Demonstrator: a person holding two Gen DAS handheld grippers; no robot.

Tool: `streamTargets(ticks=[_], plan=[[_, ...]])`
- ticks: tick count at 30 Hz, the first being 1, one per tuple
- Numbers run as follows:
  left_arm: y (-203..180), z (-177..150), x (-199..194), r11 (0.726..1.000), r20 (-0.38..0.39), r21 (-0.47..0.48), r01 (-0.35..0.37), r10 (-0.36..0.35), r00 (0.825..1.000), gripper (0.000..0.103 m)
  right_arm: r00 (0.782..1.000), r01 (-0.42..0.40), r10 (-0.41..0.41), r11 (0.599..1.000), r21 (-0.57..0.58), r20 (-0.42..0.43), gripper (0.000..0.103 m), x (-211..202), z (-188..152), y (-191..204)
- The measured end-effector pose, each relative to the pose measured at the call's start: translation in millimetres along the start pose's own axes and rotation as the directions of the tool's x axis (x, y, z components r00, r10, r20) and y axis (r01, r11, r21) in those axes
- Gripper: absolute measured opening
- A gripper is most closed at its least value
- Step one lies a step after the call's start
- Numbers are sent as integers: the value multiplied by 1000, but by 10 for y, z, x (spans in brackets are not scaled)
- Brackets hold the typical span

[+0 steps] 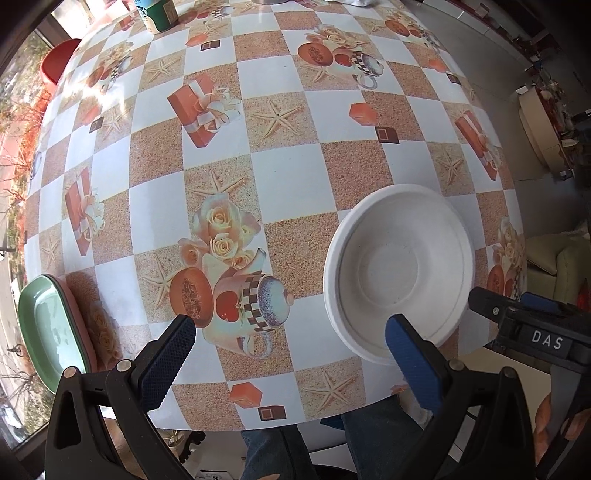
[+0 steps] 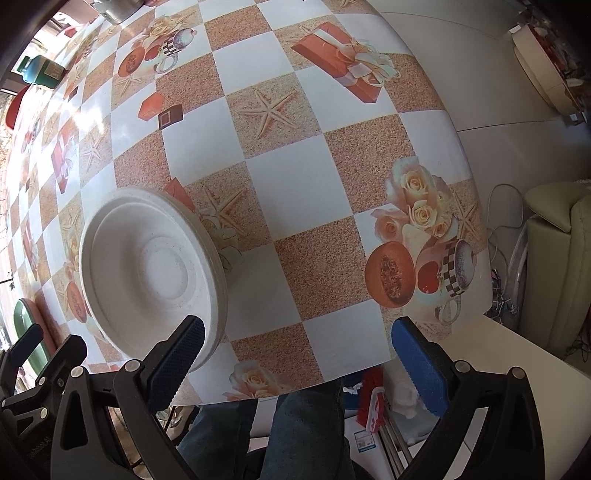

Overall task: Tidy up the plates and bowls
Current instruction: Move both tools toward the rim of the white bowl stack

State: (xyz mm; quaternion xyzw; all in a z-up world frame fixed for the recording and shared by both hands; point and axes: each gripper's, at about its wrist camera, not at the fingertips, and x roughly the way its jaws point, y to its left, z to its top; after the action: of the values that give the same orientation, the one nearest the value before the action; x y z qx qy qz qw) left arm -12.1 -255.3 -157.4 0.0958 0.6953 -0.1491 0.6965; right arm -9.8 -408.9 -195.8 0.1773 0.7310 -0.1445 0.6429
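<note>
Bowl (image 1: 399, 271) at about 4 o'clock in the left view, near the table's front edge; white, matt, moulded like pulp or foam, so probably very light, fairly stiff at the rim yet easy to crush or dent; in the right view (image 2: 151, 273) layered edges at its 3 o'clock side, suggesting more than one nested together, though cannot tell how many; likely to skate on the glossy cloth if nudged, so best pinched at the rim, one pad inside and one outside, with a gentle squeeze.

Plates (image 1: 51, 325) at 8 o'clock in the left view, at the table's left edge: a green one on top, a pink one showing beneath; glossy, probably ceramic or melamine, heavier and more slippery than the bowl; rim grip again, firmer.

Left gripper (image 1: 291, 354) spread wide and empty, its right pad overlapping the bowl's near rim in the picture, contact not certain; right gripper (image 2: 299, 354) likewise spread wide and empty, left pad just before the bowl's rim at 6 o'clock.

Table (image 1: 280, 177) under a shiny checked oilcloth of white and sandy squares with printed starfish, roses, gift boxes and cups; smooth, low friction; green tin (image 1: 159, 14) at the far side, 11 o'clock.

Beyond: pale tiled floor, a light green sofa (image 2: 554, 258) at 3 o'clock, cables beside it; person's jeans under the table edge.
</note>
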Motion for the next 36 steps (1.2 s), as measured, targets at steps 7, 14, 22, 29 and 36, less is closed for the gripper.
streamTargets(ticks=[7,14,22,29,36], plan=[[-23,156,49,1000,4,-18,3,-3,1000,103,1000,7,-7,999,-37,5,102,-27,228,78],[-70,214,126,1000,-6,-19,2,-2,1000,103,1000,10,-10,997,-75,-7,102,10,361,206],[-164,234,282,1000,-29,-16,-9,8,1000,103,1000,20,-22,996,-86,-20,102,122,417,262],[-180,275,423,1000,-50,-24,-15,13,999,103,999,26,-29,995,-97,-33,102,232,484,320],[-174,394,566,999,-71,-23,-24,22,997,103,998,31,-36,993,-111,-49,102,378,493,384]])
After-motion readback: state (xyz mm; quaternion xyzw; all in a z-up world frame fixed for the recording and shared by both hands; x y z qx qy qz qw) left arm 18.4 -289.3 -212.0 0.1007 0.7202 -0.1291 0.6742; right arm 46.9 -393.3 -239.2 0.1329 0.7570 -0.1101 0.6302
